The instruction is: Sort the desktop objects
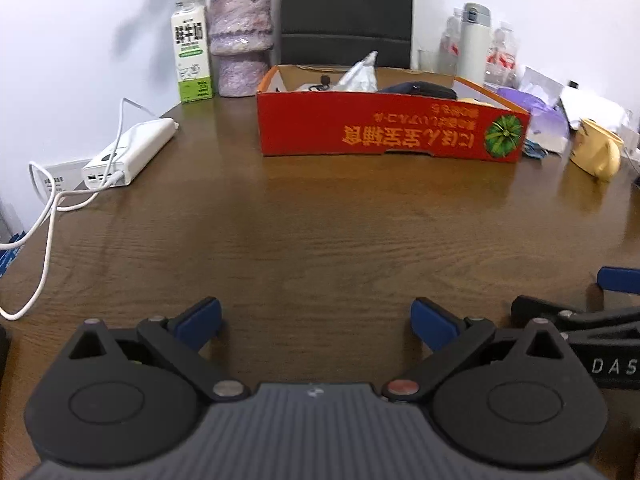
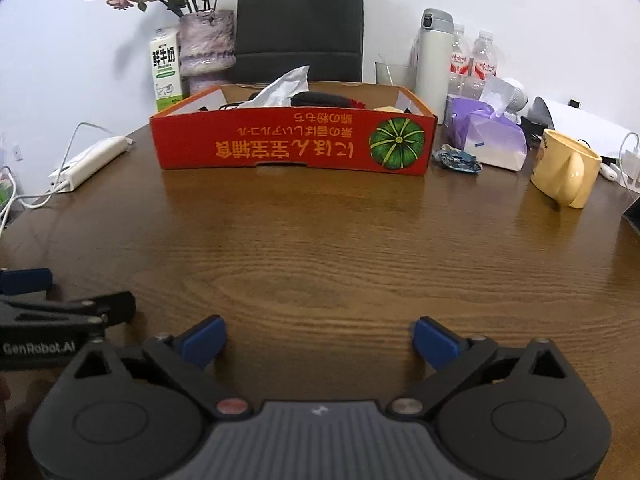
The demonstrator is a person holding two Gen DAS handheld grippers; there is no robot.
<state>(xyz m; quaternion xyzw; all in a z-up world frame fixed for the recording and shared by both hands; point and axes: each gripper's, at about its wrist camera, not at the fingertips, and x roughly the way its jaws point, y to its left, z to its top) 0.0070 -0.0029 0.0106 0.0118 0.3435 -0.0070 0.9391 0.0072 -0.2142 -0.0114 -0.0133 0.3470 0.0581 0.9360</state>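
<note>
Left gripper [image 1: 316, 322]: sitting low at the bottom of its own view, blue fingers [image 1: 198, 318] spread wide and gripping nothing, probably parked over bare wood while waiting for a target.
Right gripper [image 2: 319, 340]: doing the same at the bottom of its view, fingers [image 2: 436, 342] standing far apart and empty; the two tools are lying side by side, each showing at the edge of the other's picture.
Box [image 2: 294, 140]: the red cardboard box is sitting upper centre, open top facing up, likely so that things can be dropped in; crumpled paper [image 2: 282, 88] and a dark item are already poking above its rim.
Things left out: a yellow mug [image 2: 564, 170] is lying tipped at the right edge of the bench [image 2: 320, 240], a small blue wrapper [image 2: 458, 160] is resting just beside the box's right end, and a purple tissue pack [image 2: 488, 136] is sitting behind it.
Left side: a white power bank [image 1: 130, 152] is trailing a cable [image 1: 46, 224] off the bench edge.
Back row: milk carton [image 2: 165, 72], vase [image 2: 206, 48], flask [image 2: 434, 56] and bottles [image 2: 482, 62] are lining the wall.
In the way: nothing is blocking the middle; near the mug, a snag looks possible on the white charger cord [image 2: 628, 148] at far right.
</note>
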